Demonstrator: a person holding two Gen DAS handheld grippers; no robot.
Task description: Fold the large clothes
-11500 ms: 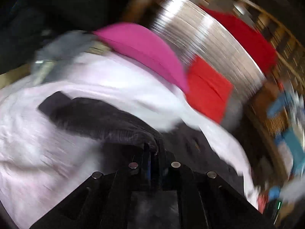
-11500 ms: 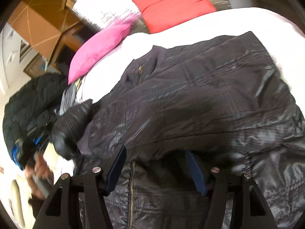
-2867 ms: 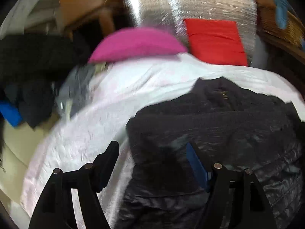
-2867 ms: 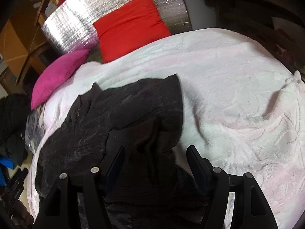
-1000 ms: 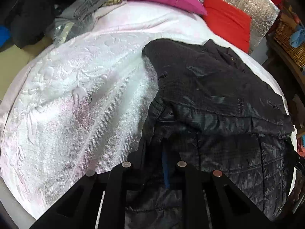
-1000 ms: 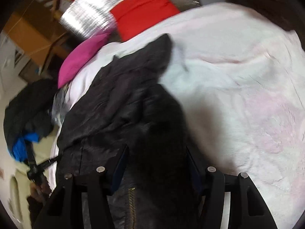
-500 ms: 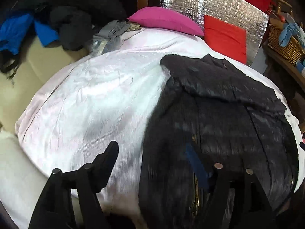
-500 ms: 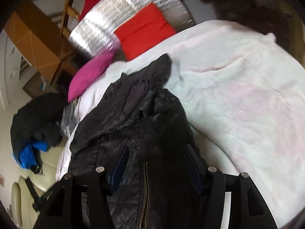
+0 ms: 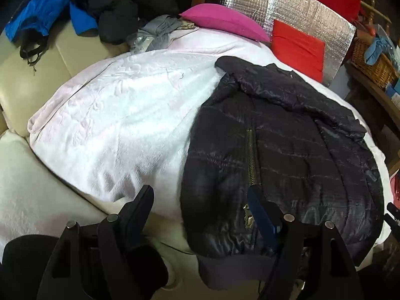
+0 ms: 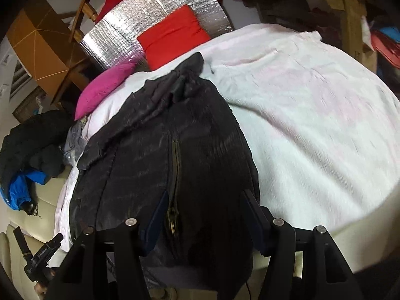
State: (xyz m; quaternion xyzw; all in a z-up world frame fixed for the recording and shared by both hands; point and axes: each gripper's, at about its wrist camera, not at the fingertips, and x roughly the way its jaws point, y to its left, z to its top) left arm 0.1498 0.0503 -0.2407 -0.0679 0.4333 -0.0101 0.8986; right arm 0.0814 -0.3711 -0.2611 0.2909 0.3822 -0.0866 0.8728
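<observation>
A black quilted jacket (image 9: pixel 287 150) lies spread on a white blanket (image 9: pixel 120 115), filling the right half of the left wrist view and the centre-left of the right wrist view, its brass zipper (image 10: pixel 175 172) running lengthwise and its ribbed hem hanging over the blanket's near edge. The left tool (image 9: pixel 200 202) has just been opening; its jaws now stand wide apart over the jacket's lower left edge, gripping nothing. The right tool (image 10: pixel 203 207) is also apart, its fingers straddling the zipper end without pressing the cloth. A pink cushion (image 9: pixel 222 21) and a red cushion (image 9: pixel 297 47) sit in the upper part of the left wrist frame against a silver foil panel (image 9: pixel 300 7). Dark and blue clothes (image 9: pixel 50 15) are heaped at upper left.
</observation>
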